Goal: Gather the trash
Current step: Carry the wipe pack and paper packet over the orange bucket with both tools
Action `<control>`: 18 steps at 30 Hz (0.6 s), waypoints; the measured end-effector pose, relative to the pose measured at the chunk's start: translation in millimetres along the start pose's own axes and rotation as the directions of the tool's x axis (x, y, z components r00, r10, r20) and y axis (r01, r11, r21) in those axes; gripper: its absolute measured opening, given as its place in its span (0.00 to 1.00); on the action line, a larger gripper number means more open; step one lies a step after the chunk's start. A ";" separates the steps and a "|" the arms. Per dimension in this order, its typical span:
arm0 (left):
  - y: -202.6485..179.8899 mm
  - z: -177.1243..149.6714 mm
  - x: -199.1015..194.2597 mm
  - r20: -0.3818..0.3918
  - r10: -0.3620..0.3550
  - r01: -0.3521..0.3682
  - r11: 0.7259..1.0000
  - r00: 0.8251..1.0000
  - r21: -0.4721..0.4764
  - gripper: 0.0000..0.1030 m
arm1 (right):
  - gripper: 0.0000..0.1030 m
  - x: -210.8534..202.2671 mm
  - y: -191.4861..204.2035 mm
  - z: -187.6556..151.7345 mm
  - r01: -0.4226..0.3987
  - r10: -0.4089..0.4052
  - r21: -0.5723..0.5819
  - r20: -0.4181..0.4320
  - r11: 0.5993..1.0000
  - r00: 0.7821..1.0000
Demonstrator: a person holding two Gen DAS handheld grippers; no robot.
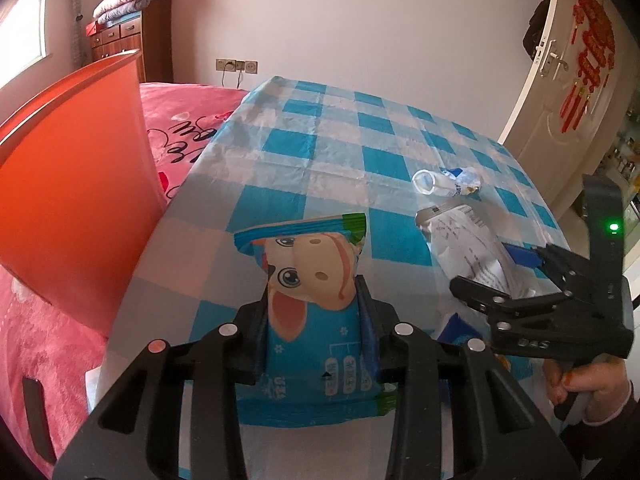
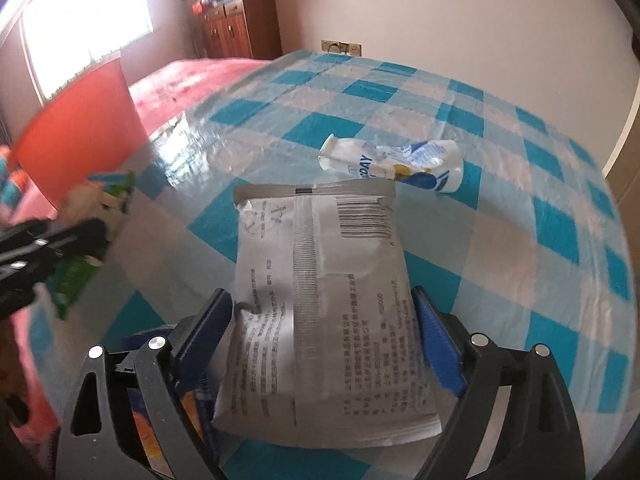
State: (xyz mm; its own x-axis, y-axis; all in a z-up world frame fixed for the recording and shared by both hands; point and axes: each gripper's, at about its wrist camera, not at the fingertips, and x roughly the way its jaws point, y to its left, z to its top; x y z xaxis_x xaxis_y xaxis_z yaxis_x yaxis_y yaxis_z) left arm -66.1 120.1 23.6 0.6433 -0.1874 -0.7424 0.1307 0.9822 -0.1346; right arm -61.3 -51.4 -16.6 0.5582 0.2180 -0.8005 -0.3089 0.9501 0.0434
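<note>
My left gripper [image 1: 314, 300] is shut on a blue snack packet with a cartoon dog [image 1: 308, 264] and holds it above the checked table; it shows blurred at the left of the right wrist view [image 2: 92, 216]. My right gripper [image 2: 324, 312] is shut on a silver printed packet [image 2: 320, 280], which also shows in the left wrist view [image 1: 468, 248] with the right gripper [image 1: 516, 280] around it. A crushed white and blue cup [image 2: 396, 160] lies on the table beyond the silver packet; it also shows in the left wrist view [image 1: 448, 180].
An orange bin [image 1: 76, 184] stands at the table's left edge, over a pink bed [image 1: 188, 120]; it also shows in the right wrist view [image 2: 84, 124]. The blue and white checked tablecloth [image 1: 340, 148] covers the table. A door [image 1: 560, 92] is at the right, a wooden cabinet [image 2: 236, 24] at the back.
</note>
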 end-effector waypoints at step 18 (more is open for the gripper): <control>13.6 -8.7 -9.2 0.019 -0.059 0.060 0.998 0.998 -0.023 0.37 | 0.74 -13.3 7.9 -6.0 -0.015 0.015 -0.004 0.037 1.000 0.999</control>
State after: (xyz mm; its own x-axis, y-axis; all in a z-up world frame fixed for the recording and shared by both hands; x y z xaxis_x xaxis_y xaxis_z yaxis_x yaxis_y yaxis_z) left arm -76.8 135.3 22.9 0.6484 -0.2452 -0.7207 0.1513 0.9693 -0.1937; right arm -75.8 -48.1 -9.3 0.5817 0.2404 -0.7770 -0.3202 0.9459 0.0529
